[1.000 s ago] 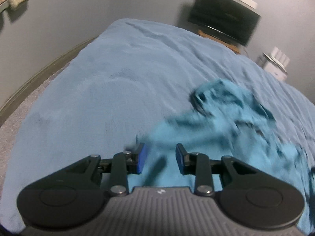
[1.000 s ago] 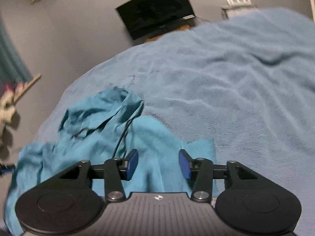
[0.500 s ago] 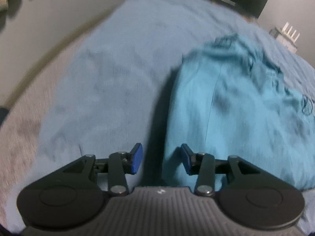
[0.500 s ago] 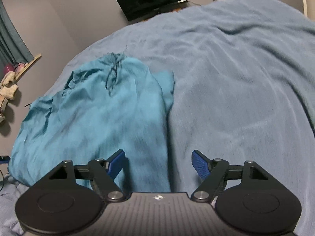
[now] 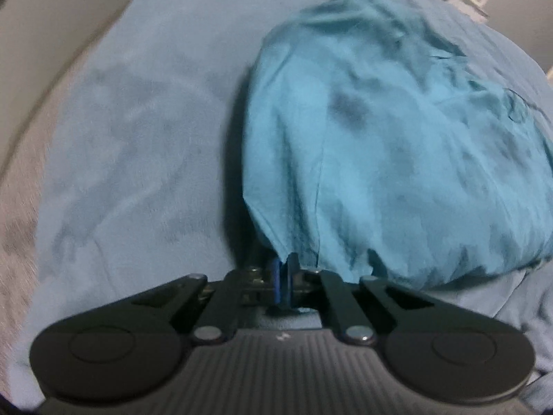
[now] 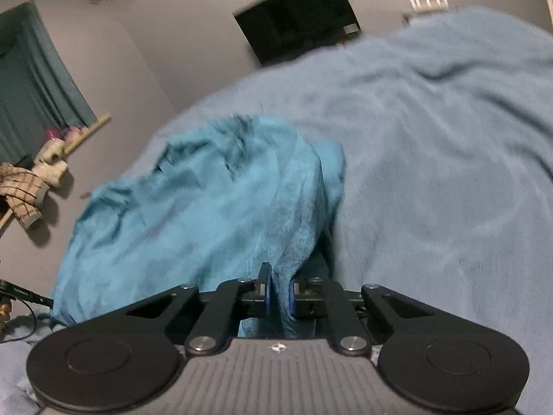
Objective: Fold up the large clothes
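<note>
Left gripper [image 5: 284,278] had just closed, pinching near left corner of teal garment [image 5: 397,145]. Right gripper [image 6: 279,292] had just closed on near right edge, cloth bunched between pads. Garment lay ahead of both, crumpled. Judged light, limp, prone to slip; grip at corners. Beyond: blue blanket [image 6: 432,159] over bed; grey wall, dark screen [image 6: 299,31] farthest.
</note>
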Demonstrator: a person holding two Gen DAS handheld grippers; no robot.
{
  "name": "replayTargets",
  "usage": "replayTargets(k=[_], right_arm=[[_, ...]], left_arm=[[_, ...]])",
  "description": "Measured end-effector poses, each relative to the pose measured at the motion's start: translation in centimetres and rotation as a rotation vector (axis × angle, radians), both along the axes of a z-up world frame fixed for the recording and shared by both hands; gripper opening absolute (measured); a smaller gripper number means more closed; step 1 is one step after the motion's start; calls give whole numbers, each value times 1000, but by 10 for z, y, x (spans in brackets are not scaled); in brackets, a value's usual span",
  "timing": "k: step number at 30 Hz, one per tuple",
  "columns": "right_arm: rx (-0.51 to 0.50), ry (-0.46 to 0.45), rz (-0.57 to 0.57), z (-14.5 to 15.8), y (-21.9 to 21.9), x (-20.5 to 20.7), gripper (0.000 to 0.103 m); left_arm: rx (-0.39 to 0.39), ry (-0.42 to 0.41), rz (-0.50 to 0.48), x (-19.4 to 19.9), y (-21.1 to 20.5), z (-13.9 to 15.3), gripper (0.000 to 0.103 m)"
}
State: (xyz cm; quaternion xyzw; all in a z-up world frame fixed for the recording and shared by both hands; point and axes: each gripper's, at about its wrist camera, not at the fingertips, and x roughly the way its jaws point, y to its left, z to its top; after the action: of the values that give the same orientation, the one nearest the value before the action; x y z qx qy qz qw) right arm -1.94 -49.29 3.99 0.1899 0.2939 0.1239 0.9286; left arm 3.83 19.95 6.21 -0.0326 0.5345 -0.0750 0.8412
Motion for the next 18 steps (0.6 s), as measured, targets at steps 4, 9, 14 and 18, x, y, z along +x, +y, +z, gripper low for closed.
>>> replayTargets(k=[4,9,14,18], right_arm=[[-15,-40,-43,14,-9,-5,7],[-40,78,-69,-19,-14,3,7],[-20,154,-71,-45,-18,7,7],[-42,161,-69,-37,-18,8,14]], left_arm=[[46,-53,-15,-10,3,11,0],[62,52,-7,5,8,-20,0],[142,93,-50,13,-6,-28,0],[170,65,-43,7,-9,-17,6]])
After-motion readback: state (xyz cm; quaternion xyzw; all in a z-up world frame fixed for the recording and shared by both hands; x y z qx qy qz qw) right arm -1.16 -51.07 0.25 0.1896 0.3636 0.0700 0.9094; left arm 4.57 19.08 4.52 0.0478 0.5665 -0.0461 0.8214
